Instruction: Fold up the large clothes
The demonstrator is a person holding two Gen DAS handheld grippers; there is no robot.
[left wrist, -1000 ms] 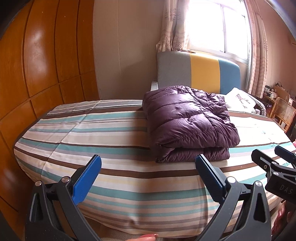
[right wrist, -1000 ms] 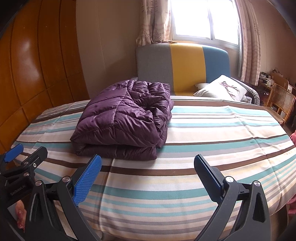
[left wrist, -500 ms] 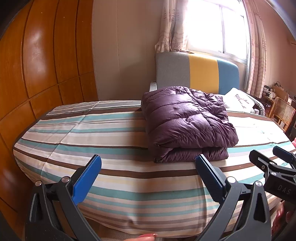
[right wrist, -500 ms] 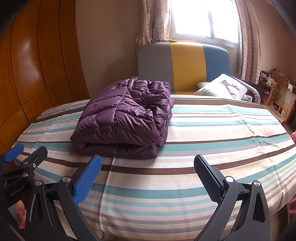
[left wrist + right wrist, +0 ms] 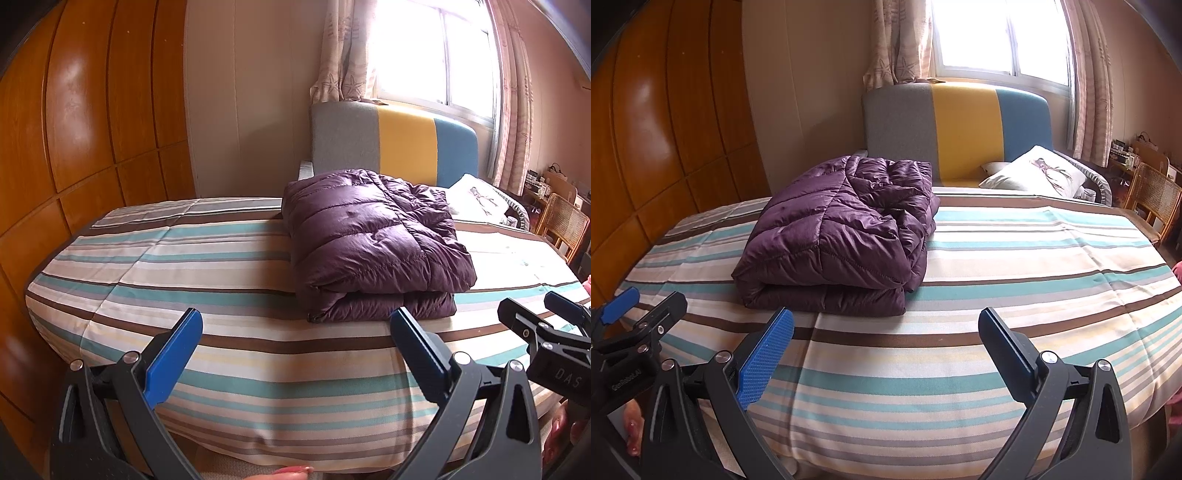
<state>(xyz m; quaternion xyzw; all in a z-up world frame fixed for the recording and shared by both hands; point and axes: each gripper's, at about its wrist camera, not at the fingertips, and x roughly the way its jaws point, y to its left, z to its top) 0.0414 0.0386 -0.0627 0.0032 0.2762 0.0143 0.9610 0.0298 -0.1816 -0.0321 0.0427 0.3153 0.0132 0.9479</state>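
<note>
Left wrist view: purple puffer jacket (image 5: 373, 243) sits folded in a thick stack on the striped bed (image 5: 192, 266), near the headboard (image 5: 391, 144). It looks parked there as finished work, squared up w/ the fold edge facing us. Left gripper (image 5: 295, 354) hangs level off the bed's near edge, jaws wide, holding nothing.

Right wrist view: same jacket (image 5: 842, 240), well apart from the pillow (image 5: 1038, 173). Right gripper (image 5: 886, 350) is also wide apart, empty, short of the jacket and pointed over the bed. Task prob. done.
</note>
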